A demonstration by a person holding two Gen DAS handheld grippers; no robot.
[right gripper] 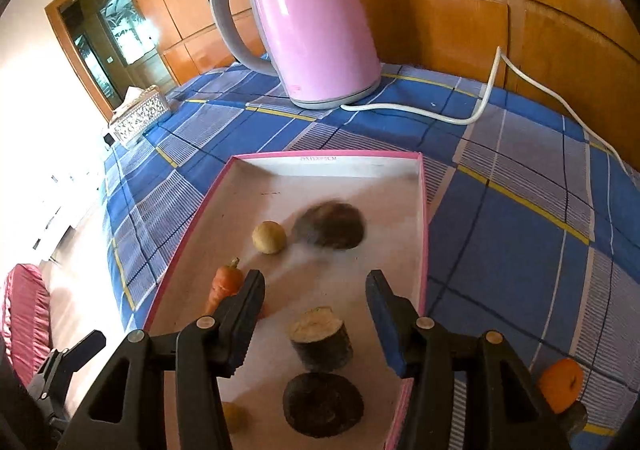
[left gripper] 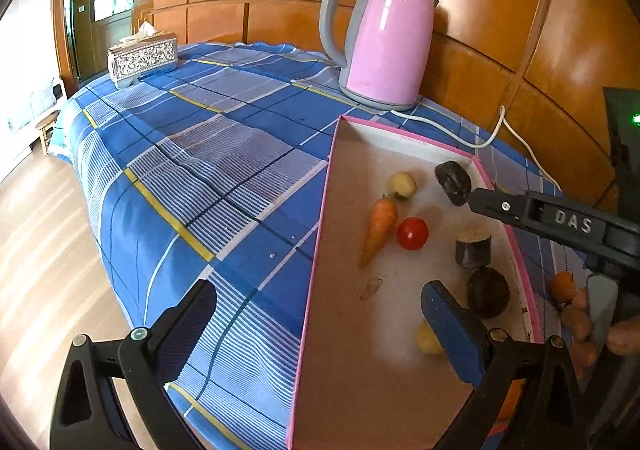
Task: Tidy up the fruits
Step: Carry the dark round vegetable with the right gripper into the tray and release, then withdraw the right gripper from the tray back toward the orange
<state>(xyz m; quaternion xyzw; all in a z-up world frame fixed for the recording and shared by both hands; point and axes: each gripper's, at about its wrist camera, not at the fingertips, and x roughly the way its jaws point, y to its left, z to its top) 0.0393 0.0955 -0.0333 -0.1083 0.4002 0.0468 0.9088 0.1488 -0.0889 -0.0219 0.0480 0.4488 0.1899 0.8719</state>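
left wrist: low at tray's (left gripper: 320,234) left edge, facing kettle (left gripper: 384,38); right wrist: close above tray (right gripper: 424,210), facing kettle (right gripper: 312,18); shared: tray, kettle

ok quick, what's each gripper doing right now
Left gripper: open, holding nothing, over the pink tray's left wall.
Right gripper: open, empty, above the tray.

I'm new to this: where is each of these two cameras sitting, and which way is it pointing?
Left wrist view: rides on the left gripper, at the pink tray's left edge, facing the kettle; its open fingers show, and the right gripper enters from the right.
Right wrist view: rides on the right gripper, above the tray, facing the kettle; its open fingers show.
Shared: tray, kettle, carrot, tissue box.
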